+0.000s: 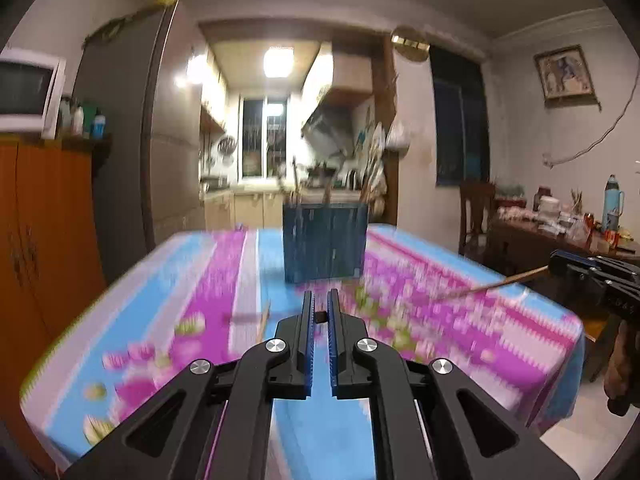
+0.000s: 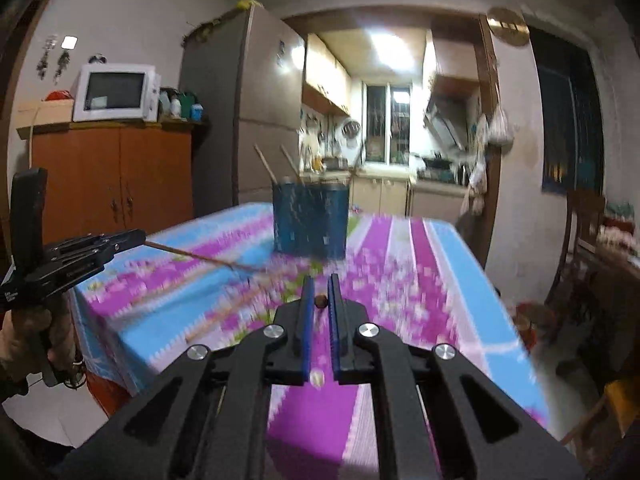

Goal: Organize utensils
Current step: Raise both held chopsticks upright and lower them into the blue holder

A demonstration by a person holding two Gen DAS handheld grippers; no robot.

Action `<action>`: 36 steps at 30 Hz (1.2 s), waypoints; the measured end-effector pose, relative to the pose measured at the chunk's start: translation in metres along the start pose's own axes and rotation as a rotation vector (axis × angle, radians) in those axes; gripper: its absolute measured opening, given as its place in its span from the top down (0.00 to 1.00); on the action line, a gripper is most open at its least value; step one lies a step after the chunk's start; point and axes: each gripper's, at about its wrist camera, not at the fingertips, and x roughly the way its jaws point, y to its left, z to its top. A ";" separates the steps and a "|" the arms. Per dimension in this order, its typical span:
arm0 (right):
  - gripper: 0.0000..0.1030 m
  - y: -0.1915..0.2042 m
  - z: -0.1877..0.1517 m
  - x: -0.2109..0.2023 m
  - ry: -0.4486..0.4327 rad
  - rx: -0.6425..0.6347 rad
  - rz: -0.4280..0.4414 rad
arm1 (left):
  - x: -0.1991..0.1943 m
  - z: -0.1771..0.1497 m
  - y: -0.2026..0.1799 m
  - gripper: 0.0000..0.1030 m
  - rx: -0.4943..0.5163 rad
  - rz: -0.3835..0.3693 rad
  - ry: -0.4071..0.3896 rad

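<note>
Above floral tablecloth [image 1: 224,280], both grippers clamp chopsticks: left gripper [image 1: 321,316] w/ chopstick [image 2: 192,255], right gripper [image 2: 320,302] w/ one [image 1: 492,285], prob. aimed at blue holder [image 1: 325,242].

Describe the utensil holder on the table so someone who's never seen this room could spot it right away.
Start at the table with the pink, purple and blue striped tablecloth in front of the kitchen doorway. Toward its far end stands the dark blue utensil holder, an upright box-like container. It is the only tall thing on the cloth, with thin wooden sticks poking out of its top.
</note>
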 end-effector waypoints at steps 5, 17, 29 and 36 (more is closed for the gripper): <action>0.95 0.001 0.044 0.001 -0.050 -0.051 0.010 | -0.001 0.046 -0.003 0.93 0.026 -0.016 -0.074; 0.95 -0.013 0.111 0.061 0.035 -0.018 0.096 | 0.067 0.114 -0.010 0.93 0.040 -0.062 0.028; 0.95 -0.014 0.166 0.090 0.048 -0.009 0.114 | 0.074 0.172 -0.011 0.93 0.058 -0.053 0.009; 0.95 -0.021 0.219 0.098 0.013 -0.003 0.119 | 0.078 0.230 0.003 0.93 0.023 -0.043 -0.016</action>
